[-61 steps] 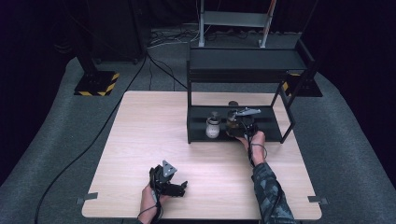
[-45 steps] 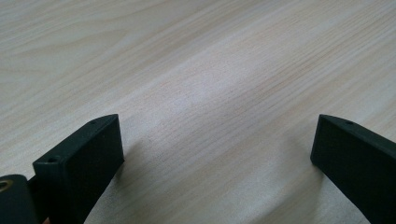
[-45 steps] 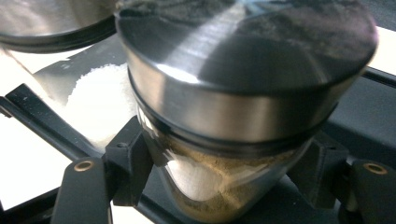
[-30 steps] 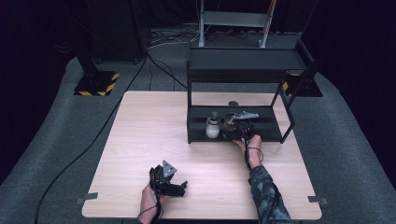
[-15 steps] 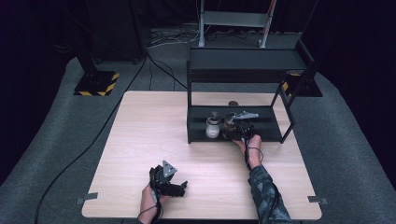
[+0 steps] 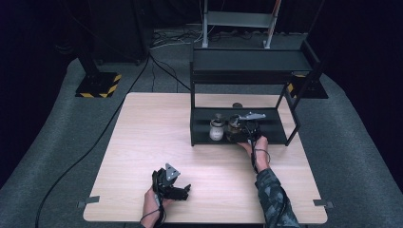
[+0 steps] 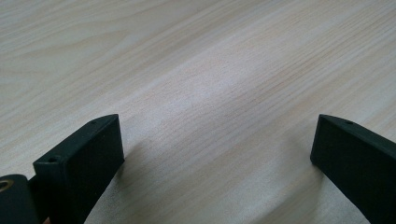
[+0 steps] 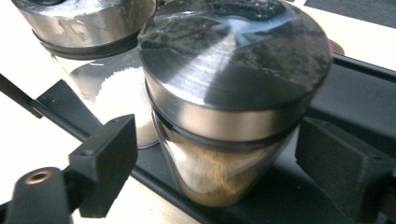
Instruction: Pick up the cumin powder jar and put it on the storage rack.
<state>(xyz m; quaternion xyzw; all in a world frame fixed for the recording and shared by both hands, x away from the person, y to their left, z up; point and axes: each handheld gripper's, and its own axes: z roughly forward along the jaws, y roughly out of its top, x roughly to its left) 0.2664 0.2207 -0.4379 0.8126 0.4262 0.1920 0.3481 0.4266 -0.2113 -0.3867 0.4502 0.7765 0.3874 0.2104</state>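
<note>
The right gripper [image 6: 241, 128] is held at the lower shelf of the black rack [image 6: 247, 61] on the far right of the table [image 6: 157, 123]. Its jaws have just been opening and are now released, with the brown-filled jar [image 8: 224, 116] standing on the shelf between them, untouched by the pads. A white-filled jar [image 8: 102, 60] stands just beside it. The left gripper [image 6: 172, 186] is rested near the table's near edge, jaws spread wide over bare wood.

Tight shelf, open bench
Your way under the rack's [image 6: 247, 61] top shelf is low; the white jar [image 6: 216, 129] crowds the brown jar's [image 6: 234, 129] left
</note>
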